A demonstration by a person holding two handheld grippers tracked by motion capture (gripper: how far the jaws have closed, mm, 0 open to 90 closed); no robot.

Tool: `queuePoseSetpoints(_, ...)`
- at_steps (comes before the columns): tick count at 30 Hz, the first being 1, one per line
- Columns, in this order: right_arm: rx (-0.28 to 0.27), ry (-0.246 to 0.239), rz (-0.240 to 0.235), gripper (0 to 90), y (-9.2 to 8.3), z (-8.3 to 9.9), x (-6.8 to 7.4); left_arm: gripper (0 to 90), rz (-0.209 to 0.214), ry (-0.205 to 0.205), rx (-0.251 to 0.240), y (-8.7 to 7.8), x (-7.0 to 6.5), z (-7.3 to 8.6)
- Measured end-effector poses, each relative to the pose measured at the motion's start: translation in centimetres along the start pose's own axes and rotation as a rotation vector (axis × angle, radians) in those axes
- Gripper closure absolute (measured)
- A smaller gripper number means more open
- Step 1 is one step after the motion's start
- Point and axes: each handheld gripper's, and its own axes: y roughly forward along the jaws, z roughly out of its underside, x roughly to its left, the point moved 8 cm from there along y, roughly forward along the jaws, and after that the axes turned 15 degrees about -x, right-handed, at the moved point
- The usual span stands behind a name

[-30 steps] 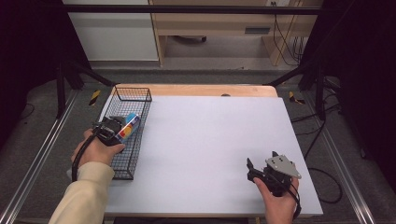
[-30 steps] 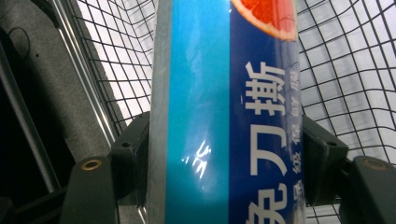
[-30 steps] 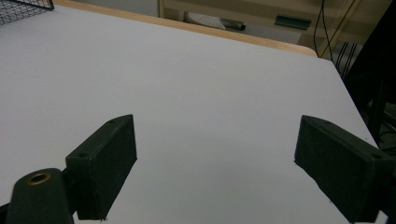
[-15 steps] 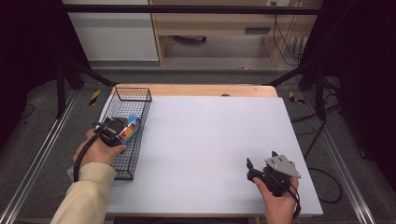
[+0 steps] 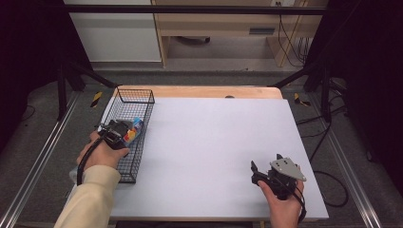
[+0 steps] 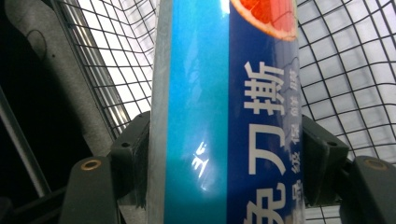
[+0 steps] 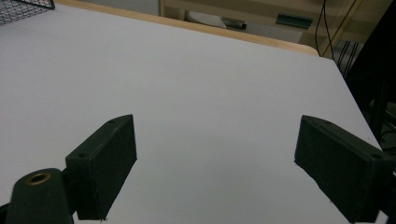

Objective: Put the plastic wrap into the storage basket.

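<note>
A tall blue package (image 6: 224, 116) with white lettering and an orange fruit picture stands between the pads (image 6: 135, 158) of my left gripper, which is shut on it. From the high view, my left gripper (image 5: 124, 133) holds this package (image 5: 135, 128) inside the black wire basket (image 5: 135, 90) at the table's left edge. My right gripper (image 5: 266, 164) rests at the near right of the white table top (image 5: 214, 137). Its jaws (image 7: 215, 158) stand wide apart with nothing between them.
The basket's mesh wall (image 6: 355, 84) surrounds the held package closely. A wooden strip (image 5: 199, 91) runs along the table's far edge. Metal rails (image 5: 38, 156) flank the table, and cables (image 5: 328, 190) lie on the floor at the right.
</note>
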Motion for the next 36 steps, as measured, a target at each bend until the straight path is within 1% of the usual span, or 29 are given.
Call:
queuePoseSetpoints(2, 0.002, 0.001, 0.001, 12.9, 0.0, 0.1, 0.0, 31.5, 0.000, 0.005, -0.002, -0.1, 0.0, 0.0)
queuePoseSetpoints(4, 0.003, 0.002, -0.001, 12.8, 0.1, 0.1, -0.1, 31.3, -0.001, 0.006, -0.016, -0.2, 0.0, 0.0)
queuePoseSetpoints(5, 0.002, 0.001, -0.001, 12.8, 0.1, 0.1, -0.1, 30.6, -0.008, 0.016, -0.027, -0.3, 0.1, -0.1)
queuePoseSetpoints(6, 0.004, 0.001, -0.002, 12.7, 0.1, 0.1, -0.1, 28.5, -0.017, 0.009, -0.053, -0.6, 0.2, -0.2)
queuePoseSetpoints(8, 0.005, 0.003, -0.002, 12.7, 0.1, 0.2, -0.1, 24.6, -0.016, -0.016, -0.099, -1.2, 0.5, -0.5)
queuePoseSetpoints(9, 0.006, 0.004, -0.003, 12.7, 0.1, 0.2, -0.1, 23.9, -0.011, -0.027, -0.120, -1.6, 0.6, -0.6)
queuePoseSetpoints(11, 0.006, 0.003, -0.002, 12.7, 0.1, 0.2, -0.1, 19.8, -0.004, -0.035, -0.172, -2.4, 0.6, -1.0)
queuePoseSetpoints(13, 0.007, 0.000, -0.001, 12.6, 0.1, 0.3, -0.2, 18.1, 0.002, -0.041, -0.220, -3.2, 0.5, -1.3)
queuePoseSetpoints(15, 0.007, 0.001, 0.000, 12.6, 0.1, 0.2, -0.1, 15.8, -0.001, -0.039, -0.269, -4.1, 0.4, -1.6)
queuePoseSetpoints(18, 0.008, 0.002, -0.003, 12.3, 0.1, 0.2, 0.0, 13.3, -0.002, -0.025, -0.322, -5.1, 0.0, -1.9)
queuePoseSetpoints(19, 0.008, 0.000, -0.002, 12.3, 0.1, 0.2, 0.0, 12.6, -0.001, -0.030, -0.342, -5.4, -0.3, -2.1)
queuePoseSetpoints(20, 0.009, -0.003, -0.002, 12.3, 0.1, 0.2, 0.0, 11.4, 0.001, -0.024, -0.356, -5.7, -0.4, -2.2)
queuePoseSetpoints(21, 0.008, -0.004, -0.004, 12.3, 0.1, 0.2, 0.0, 10.6, 0.006, -0.023, -0.384, -6.1, -0.7, -2.4)
queuePoseSetpoints(22, 0.007, -0.011, -0.004, 12.3, 0.1, 0.2, 0.0, 10.3, 0.011, -0.017, -0.397, -6.5, -1.0, -2.5)
queuePoseSetpoints(24, 0.006, -0.011, -0.003, 12.2, 0.1, 0.1, 0.0, 9.1, 0.024, -0.004, -0.431, -7.2, -1.7, -2.8)
queuePoseSetpoints(27, 0.006, -0.017, -0.001, 12.0, 0.0, 0.1, 0.1, 7.6, 0.047, 0.005, -0.481, -8.1, -2.9, -3.2)
queuePoseSetpoints(30, 0.007, -0.017, 0.001, 11.9, 0.0, 0.1, 0.1, 6.0, 0.071, 0.039, -0.507, -8.7, -4.0, -3.4)
queuePoseSetpoints(32, 0.008, -0.015, 0.003, 11.8, 0.0, 0.1, 0.0, 5.4, 0.082, 0.051, -0.522, -9.0, -4.6, -3.6)
queuePoseSetpoints(36, 0.010, -0.009, 0.003, 10.9, 0.1, 0.2, -0.2, 5.4, 0.121, 0.080, -0.548, -9.7, -5.9, -4.0)
